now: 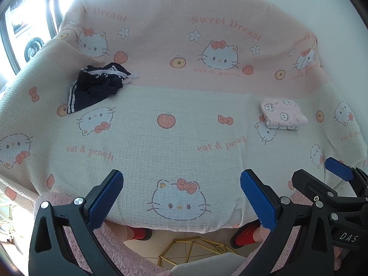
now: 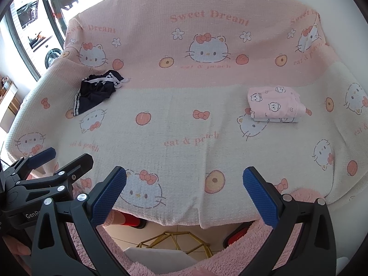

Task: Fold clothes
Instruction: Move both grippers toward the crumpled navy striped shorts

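A crumpled dark navy garment point(image 1: 96, 87) point(image 2: 96, 92) with white stripes and a white drawstring lies at the back left of the sofa seat. A folded pink printed garment point(image 1: 283, 113) point(image 2: 274, 104) rests on a second folded piece at the back right. My left gripper point(image 1: 181, 197) hovers open over the seat's front edge with nothing between its blue pads. My right gripper point(image 2: 184, 195) is likewise open and holds nothing, also near the front edge. In the left wrist view the right gripper point(image 1: 331, 177) shows at the right edge. The left gripper point(image 2: 57, 161) appears at the left in the right wrist view.
A pink-and-cream cartoon-cat blanket point(image 1: 184, 133) point(image 2: 184, 133) covers the sofa seat and backrest. Below the front edge are a person's feet in red slippers point(image 1: 140, 233), fluffy pink sleeves point(image 2: 241, 253), and a gold wire frame point(image 1: 197, 250) on a tiled floor. Windows point(image 1: 23, 34) stand at left.
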A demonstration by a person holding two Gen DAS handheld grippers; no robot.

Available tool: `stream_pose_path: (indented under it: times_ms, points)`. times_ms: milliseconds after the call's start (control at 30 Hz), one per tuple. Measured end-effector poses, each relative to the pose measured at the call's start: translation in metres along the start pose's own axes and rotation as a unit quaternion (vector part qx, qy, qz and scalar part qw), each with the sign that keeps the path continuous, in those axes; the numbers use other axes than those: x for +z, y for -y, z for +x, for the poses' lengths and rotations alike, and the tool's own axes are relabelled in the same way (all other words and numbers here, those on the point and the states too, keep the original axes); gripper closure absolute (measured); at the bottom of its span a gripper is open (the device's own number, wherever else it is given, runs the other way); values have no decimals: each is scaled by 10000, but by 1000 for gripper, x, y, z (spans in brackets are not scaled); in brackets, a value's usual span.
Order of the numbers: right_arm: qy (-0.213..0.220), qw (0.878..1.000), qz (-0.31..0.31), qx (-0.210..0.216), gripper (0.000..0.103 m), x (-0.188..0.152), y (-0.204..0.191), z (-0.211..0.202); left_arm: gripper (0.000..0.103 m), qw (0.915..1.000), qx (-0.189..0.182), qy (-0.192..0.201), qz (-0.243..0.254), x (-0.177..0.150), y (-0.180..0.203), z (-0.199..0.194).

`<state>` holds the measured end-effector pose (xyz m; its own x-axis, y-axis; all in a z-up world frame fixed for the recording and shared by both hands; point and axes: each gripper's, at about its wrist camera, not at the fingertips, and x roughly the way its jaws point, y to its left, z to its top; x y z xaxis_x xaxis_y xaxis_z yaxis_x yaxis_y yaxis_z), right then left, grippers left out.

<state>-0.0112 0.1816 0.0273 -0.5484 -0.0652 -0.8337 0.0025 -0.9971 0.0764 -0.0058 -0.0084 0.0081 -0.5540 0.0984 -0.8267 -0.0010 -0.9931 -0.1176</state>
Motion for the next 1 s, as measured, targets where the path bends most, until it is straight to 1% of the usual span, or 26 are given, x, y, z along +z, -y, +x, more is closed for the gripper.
stream_pose_path:
  times_ms: [33,133,233,367,433,500,533,600,633,667,700,733,767,833,900,1000]
  points:
    - [82,9998,-158,52,0,4,-3,-1,0,10000,-25,52,-28,3,-4,-2]
    - [405,9969,-669,10,0,20,-16,-6,0,9997,-102,208,-113,11,-17,-9]
    - [631,9929,-996,126,0,39,-30,-7,0,9990,-94,320,-314,19,-39,-13]
    - [834,9883,-1248,281,1,64,-49,1,0,9970,-16,500,-593,30,-73,-19]
    - [827,9868,-1319,453,2,76,-59,10,0,9959,25,570,-705,37,-91,-20]
    - [731,9863,-1349,603,2,89,-70,23,0,9954,54,485,-826,41,-111,-16]
    - [670,9860,-1377,663,2,94,-77,31,0,9949,-7,433,-909,42,-122,-14]
    - [542,9851,-1448,750,2,104,-93,48,0,9925,-255,414,-1125,38,-144,-11]
    - [478,9846,-1482,796,3,108,-101,57,0,9914,-240,406,-1224,37,-154,-8]
    - [409,9844,-1507,814,3,110,-108,67,0,9904,-174,390,-1314,36,-164,-3]
    - [339,9841,-1532,831,8,113,-116,77,0,9893,-109,373,-1405,36,-174,1]
    - [273,9840,-1562,812,15,115,-124,87,0,9881,-44,357,-1495,36,-185,5]
    - [211,9840,-1599,760,18,117,-131,97,0,9871,52,332,-1562,37,-194,12]
    - [93,9823,-1693,795,20,120,-146,118,0,9854,223,285,-1662,40,-211,26]
    - [-77,9803,-1778,861,25,123,-160,141,0,9839,280,226,-1750,47,-228,43]
    - [-367,9789,-1784,931,25,130,-181,179,0,9808,315,127,-1920,58,-251,72]
